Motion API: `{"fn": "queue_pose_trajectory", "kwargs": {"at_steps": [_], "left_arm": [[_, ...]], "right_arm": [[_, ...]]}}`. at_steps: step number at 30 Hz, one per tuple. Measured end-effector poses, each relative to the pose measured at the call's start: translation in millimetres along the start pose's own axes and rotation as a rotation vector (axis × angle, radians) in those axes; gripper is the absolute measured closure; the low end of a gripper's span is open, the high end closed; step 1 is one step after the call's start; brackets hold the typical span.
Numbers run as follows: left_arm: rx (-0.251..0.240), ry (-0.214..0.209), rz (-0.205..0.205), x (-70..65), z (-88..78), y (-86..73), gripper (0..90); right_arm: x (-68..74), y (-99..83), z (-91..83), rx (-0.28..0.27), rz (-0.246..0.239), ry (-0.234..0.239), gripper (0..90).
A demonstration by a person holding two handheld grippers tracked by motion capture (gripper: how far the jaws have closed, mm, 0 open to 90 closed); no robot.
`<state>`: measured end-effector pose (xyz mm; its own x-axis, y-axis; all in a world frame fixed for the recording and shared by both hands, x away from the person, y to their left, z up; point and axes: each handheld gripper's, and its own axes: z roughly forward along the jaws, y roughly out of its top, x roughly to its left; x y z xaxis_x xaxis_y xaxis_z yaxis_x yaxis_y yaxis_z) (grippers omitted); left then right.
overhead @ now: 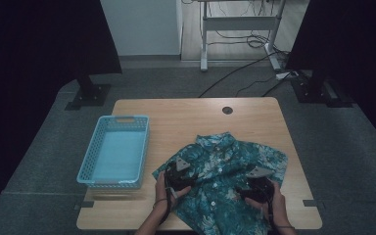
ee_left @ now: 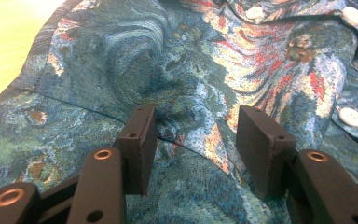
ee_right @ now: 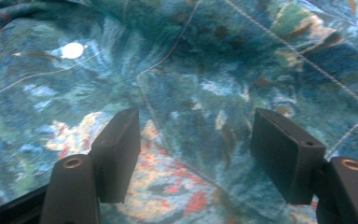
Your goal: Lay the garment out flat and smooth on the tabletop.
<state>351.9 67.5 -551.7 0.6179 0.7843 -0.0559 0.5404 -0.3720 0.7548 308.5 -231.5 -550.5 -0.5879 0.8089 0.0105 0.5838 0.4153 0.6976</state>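
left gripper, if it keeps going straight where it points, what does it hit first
Most likely the shirt: the left gripper has open jaws over a raised fold of its cloth. How near it is, I cannot tell.

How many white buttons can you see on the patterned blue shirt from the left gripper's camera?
3: one white button at the top by the collar, one in the top right corner, one at the right edge. Folds of the patterned blue shirt may hide more.

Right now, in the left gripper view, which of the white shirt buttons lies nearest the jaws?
The white round button at the right edge, on the blue patterned fabric shirt. It sits level with the jaw tips, while the other two buttons lie far up along the top edge.
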Motion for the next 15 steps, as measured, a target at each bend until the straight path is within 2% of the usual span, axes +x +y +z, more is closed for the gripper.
{"fn": "queue_pose_trajectory", "kwargs": {"at_steps": [2,3,5,6,7,9,10,12,15], "left_arm": [[0.006,0.003,0.002,-0.5,5.9,5.9,47.8],[0.012,0.008,0.008,-1.0,9.0,9.2,47.8],[0.023,0.017,0.021,-1.5,15.3,15.6,47.8],[0.028,0.021,0.028,-1.5,18.6,18.8,47.8],[0.03,0.025,0.031,-1.4,21.9,22.0,47.8],[0.039,0.031,0.039,-0.3,28.3,28.5,47.8],[0.042,0.032,0.043,0.5,31.5,31.6,47.4],[0.045,0.029,0.049,2.2,37.9,37.6,46.8],[0.046,0.014,0.037,4.6,45.0,44.2,42.9]], "right_arm": [[-8.2,0.9,1.5,-0.006,0.006,-0.006,33.0],[-17.2,2.1,3.4,-0.015,0.013,-0.015,33.3],[-21.8,2.7,4.4,-0.019,0.019,-0.019,33.4],[-31.1,3.9,6.8,-0.031,0.029,-0.028,33.7],[-31.1,3.9,6.8,-0.031,0.029,-0.028,33.7],[-39.8,5.0,9.0,-0.042,0.041,-0.04,34.5],[-47.9,5.9,10.7,-0.052,0.05,-0.051,36.0],[-51.7,6.6,11.3,-0.054,0.056,-0.055,36.6],[-61.2,5.9,12.4,-0.071,0.083,-0.073,37.4]]}}
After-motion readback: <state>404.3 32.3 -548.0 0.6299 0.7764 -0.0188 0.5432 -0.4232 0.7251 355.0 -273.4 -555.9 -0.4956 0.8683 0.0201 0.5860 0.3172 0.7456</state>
